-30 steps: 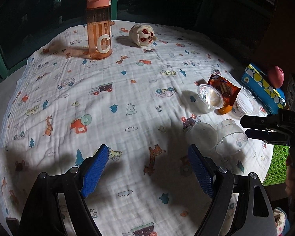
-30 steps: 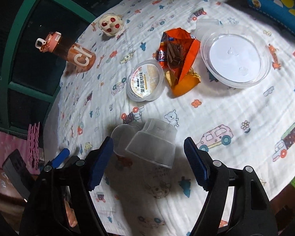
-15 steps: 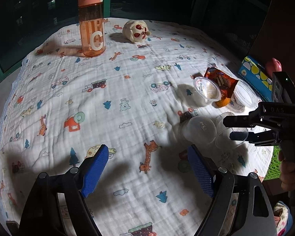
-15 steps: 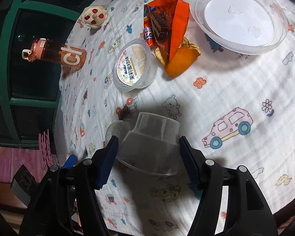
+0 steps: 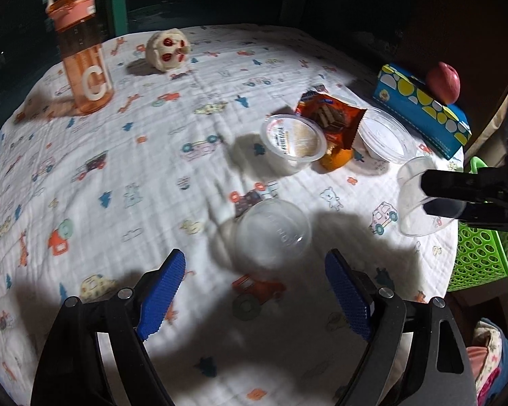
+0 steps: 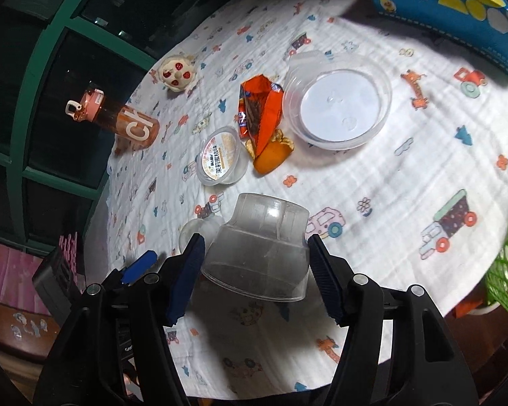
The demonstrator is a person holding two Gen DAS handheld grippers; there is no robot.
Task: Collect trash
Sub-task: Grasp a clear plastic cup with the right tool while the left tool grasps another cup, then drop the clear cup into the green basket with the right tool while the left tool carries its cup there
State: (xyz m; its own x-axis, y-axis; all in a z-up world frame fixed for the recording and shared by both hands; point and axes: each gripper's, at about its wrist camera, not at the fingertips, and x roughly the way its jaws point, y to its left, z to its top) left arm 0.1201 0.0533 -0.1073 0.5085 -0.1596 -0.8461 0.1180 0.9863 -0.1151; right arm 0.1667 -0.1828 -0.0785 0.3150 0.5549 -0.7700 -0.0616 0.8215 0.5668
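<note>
My right fingers point(image 6: 254, 264) clamp the clear plastic cup point(image 6: 257, 253) low in the frame, while my left fingers point(image 5: 254, 291) gape empty just below the clear lid point(image 5: 272, 233).

We read large white letter "C" on side of orange water bottle point(image 5: 84, 67); in right wrist view a second, smaller character sits beside it, unclear to us. Sealed pudding cup point(image 6: 221, 159) carries printed lid label with Chinese characters, too small for us to read. Snack wrapper point(image 5: 328, 116) shows printing, illegible to us.
</note>
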